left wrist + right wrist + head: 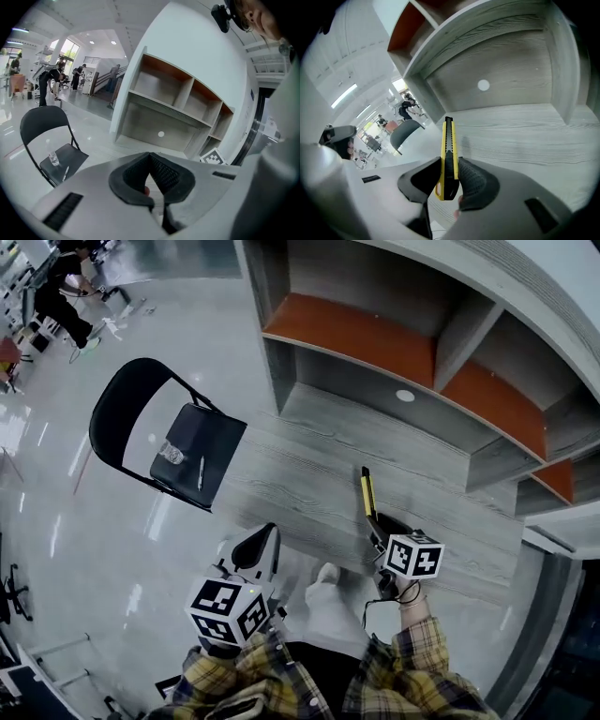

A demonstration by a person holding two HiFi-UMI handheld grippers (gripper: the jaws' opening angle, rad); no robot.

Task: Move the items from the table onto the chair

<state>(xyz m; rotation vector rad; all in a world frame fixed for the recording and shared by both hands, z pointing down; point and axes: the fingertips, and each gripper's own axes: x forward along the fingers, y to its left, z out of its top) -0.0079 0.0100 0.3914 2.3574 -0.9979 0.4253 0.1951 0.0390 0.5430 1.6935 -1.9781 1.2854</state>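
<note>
L gripper is nearest, on the person's side of the chair & well apart from it. Its jaws are together w/ nothing btwn them. R gripper is further right of the chair, over the grey wood-grain table. Its jaws are clamped on a yellow & black utility knife, held on edge w/ its tip pointing away from the person. The knife is well apart from the chair, not on it yet. The chair is a black folding type on glossy floor, off the table's left end. On its seat is a small clear container w/ a pen just beside it. Past the table, right of the chair, stands a grey shelf unit w/ orange boards. Far behind the chair are ppl in the hall, too small to make out.
</note>
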